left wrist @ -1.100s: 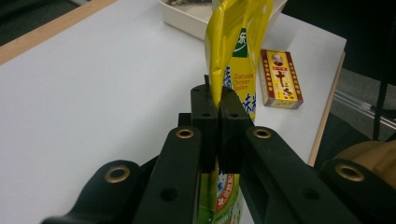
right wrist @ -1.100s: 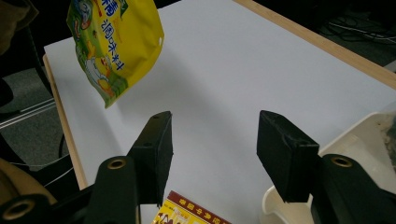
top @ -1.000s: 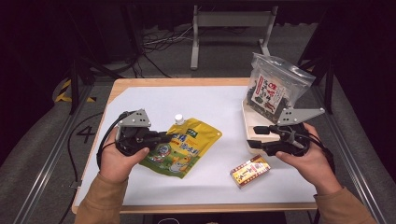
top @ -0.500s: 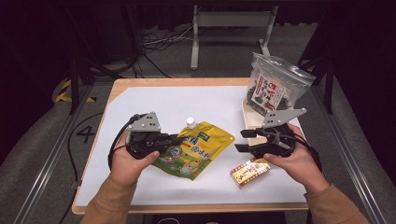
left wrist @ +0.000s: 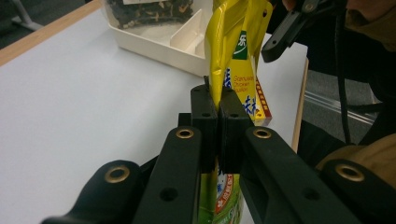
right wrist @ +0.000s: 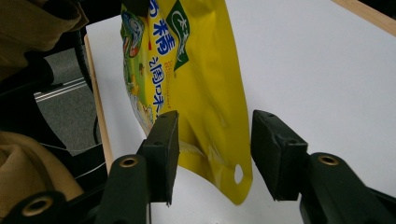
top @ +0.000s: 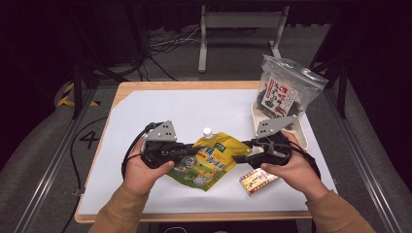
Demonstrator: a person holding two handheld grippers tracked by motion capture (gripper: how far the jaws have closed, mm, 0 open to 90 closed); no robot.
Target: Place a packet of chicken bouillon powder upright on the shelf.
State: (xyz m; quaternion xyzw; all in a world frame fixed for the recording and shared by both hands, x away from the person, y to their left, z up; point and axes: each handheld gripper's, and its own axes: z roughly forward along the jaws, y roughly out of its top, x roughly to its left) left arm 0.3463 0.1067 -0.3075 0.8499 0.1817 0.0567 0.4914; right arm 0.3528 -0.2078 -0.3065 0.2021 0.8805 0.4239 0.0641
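- Left gripper (top: 190,151): jaws clamped on the left edge of the yellow pouch (top: 208,160), holding it above the white surface (top: 170,109).
- Right gripper (top: 241,159): jaws apart, straddling the pouch's right edge.
- Small box (top: 257,181) just beside the right hand (top: 291,170).
- Seaweed bag (top: 283,90) upright in white tray (top: 305,136).

The yellow pouch (right wrist: 187,88) carries blue Chinese characters; "精" can be read in the right gripper view, beside a green emblem with a white swirl. In the left gripper view the pouch (left wrist: 238,70) shows small blue Latin print, too blurred to read with certainty. The seaweed bag (top: 284,90) has a white label with dark and red characters, too small to read. On the floor (top: 48,160) left of the table stands a "4" (top: 89,140).
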